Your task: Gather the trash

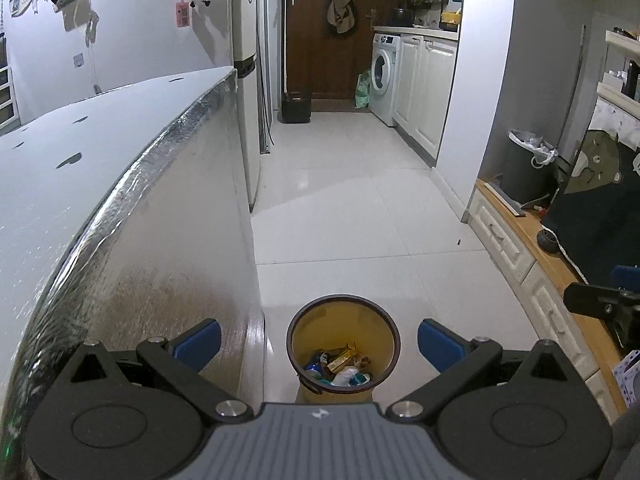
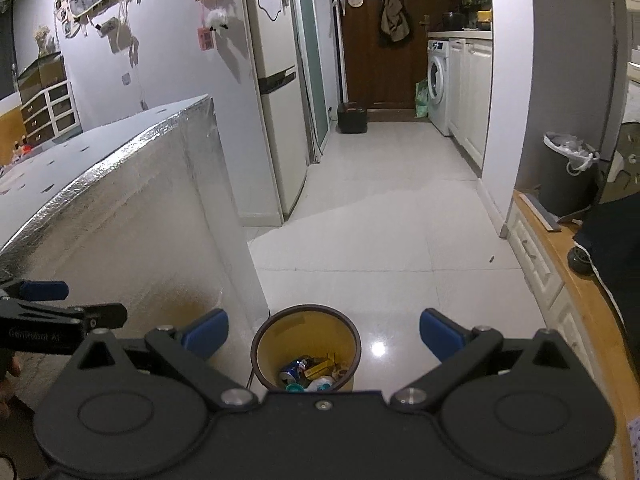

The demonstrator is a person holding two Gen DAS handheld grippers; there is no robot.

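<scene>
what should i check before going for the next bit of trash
1. Left gripper open, nothing in it: ok.
2. Right gripper open, nothing in it: ok.
3. Bin upright on the floor beside the foil box: ok.
4. Room left in the bin above the trash: ok.
5. Loose trash on the floor ahead: only a small dark speck; cannot tell what it is.

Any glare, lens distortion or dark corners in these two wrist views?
Left wrist: fisheye bends the foil-edged table into a curve; corners vignette black. Right wrist: a bright light reflection on the floor tile beside the yellow trash bin; black corners too.
</scene>
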